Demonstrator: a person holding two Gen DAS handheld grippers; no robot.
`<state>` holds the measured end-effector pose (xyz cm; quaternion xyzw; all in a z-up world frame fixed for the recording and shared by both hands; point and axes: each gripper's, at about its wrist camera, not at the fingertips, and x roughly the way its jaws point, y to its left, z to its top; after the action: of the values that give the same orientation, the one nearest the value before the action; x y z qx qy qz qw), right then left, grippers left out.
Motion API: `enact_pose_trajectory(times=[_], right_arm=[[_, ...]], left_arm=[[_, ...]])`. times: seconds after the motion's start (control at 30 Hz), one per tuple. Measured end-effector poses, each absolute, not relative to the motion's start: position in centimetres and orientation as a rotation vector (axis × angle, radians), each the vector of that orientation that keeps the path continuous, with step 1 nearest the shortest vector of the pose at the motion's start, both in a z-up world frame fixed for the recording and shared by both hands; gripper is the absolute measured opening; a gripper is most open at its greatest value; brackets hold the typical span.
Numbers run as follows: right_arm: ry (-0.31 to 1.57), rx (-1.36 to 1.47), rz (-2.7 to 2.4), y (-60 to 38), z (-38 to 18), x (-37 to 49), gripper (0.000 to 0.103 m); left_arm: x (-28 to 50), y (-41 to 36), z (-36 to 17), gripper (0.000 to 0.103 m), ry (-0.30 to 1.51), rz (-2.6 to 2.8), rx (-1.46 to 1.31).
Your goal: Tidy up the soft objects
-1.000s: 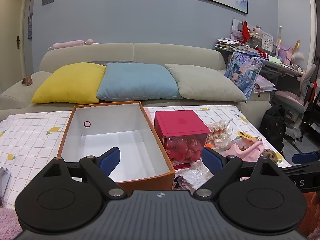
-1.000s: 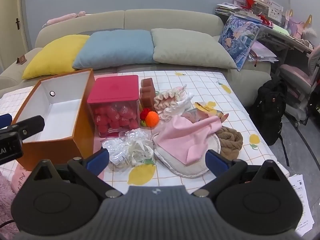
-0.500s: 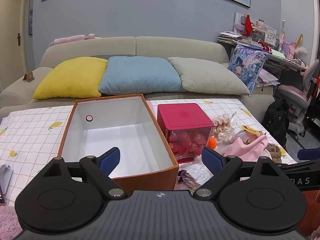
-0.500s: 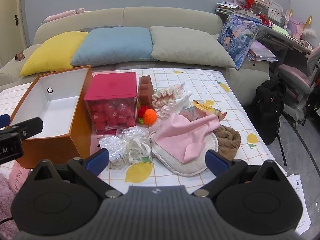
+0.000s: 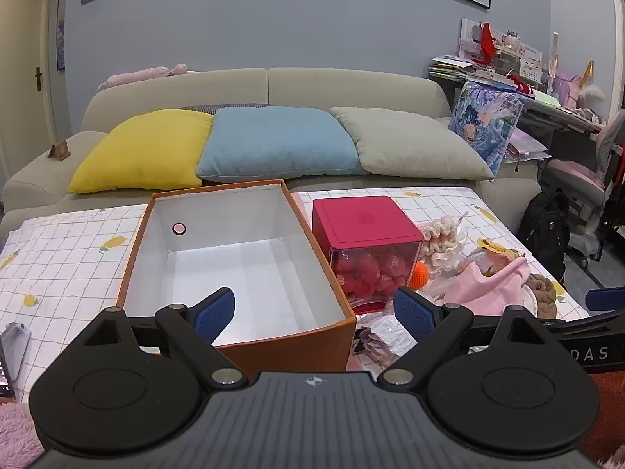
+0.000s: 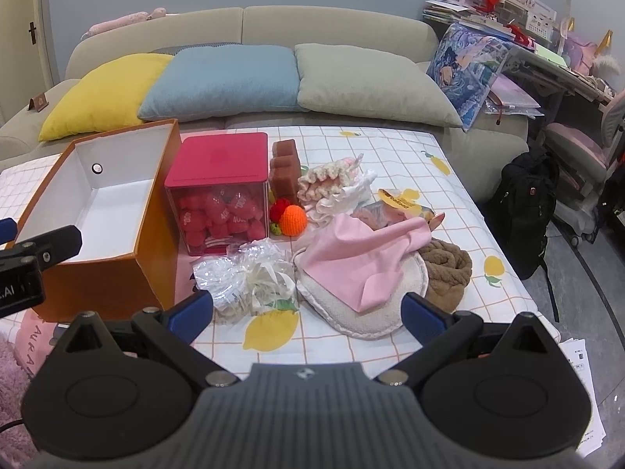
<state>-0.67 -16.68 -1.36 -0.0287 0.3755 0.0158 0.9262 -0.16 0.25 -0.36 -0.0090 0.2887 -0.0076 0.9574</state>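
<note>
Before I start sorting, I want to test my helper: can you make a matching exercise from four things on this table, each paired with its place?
Things:
1. orange box
2. pink cloth
3. orange ball
4. brown block

Places:
A. draped over the white pad
B. behind the ball, right of the red-lidded box
C. far left, open, nothing inside
D. in front of the brown block

Pairs: 1-C, 2-A, 3-D, 4-B

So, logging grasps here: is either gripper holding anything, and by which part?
Nothing is held. The left gripper and the right gripper are both open and empty.
</note>
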Motion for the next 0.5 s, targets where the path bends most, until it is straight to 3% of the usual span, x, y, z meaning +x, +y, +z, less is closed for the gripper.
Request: enact_pose_trajectory(times=[0.5], right_arm=[[0.777,-0.066,0.037,-16.49,-1.47,-0.66,0.1]], left_arm=[[-0.21,0.09,-0.42,0.103,0.585,-0.024,-0.009]])
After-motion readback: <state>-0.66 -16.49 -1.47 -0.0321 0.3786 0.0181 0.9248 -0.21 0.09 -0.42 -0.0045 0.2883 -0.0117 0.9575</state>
